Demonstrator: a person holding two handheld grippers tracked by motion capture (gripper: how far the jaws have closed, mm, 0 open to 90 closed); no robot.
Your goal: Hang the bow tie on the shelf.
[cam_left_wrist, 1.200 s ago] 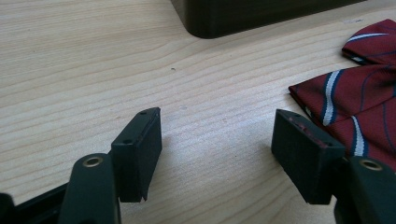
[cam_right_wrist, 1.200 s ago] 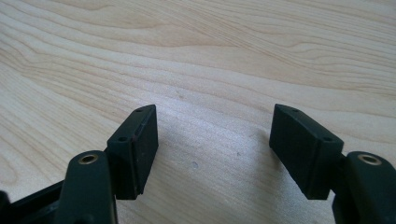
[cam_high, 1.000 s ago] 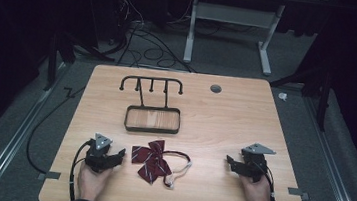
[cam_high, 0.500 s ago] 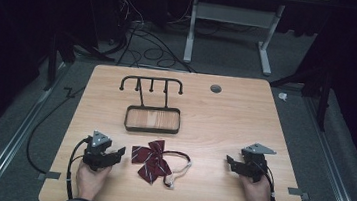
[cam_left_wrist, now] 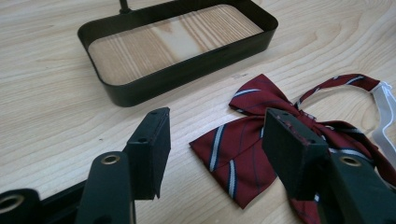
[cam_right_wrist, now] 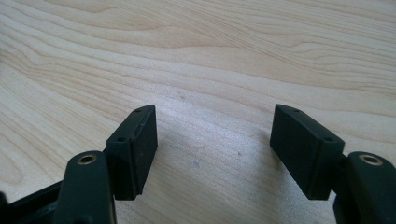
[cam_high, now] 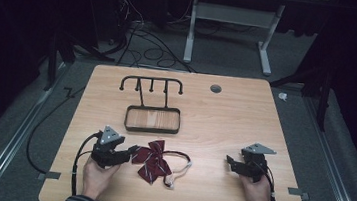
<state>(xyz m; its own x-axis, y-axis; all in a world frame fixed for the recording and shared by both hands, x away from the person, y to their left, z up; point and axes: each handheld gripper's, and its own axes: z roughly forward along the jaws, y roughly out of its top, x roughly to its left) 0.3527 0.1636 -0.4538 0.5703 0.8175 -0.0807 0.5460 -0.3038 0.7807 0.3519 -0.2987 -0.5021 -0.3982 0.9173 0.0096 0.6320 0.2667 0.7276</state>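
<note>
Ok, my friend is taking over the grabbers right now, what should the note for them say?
Left gripper: open, its fingers at the edge of the dark red striped bow tie, not closed on it.
Right gripper: open over the bare wooden table, holding nothing.
The bow tie lies flat at the table's near side, with its strap looped beside it. The black metal hook rack with wooden tray base stands just behind.
Done: nothing gripped yet.
Left: probably grasp the bow tie.
</note>
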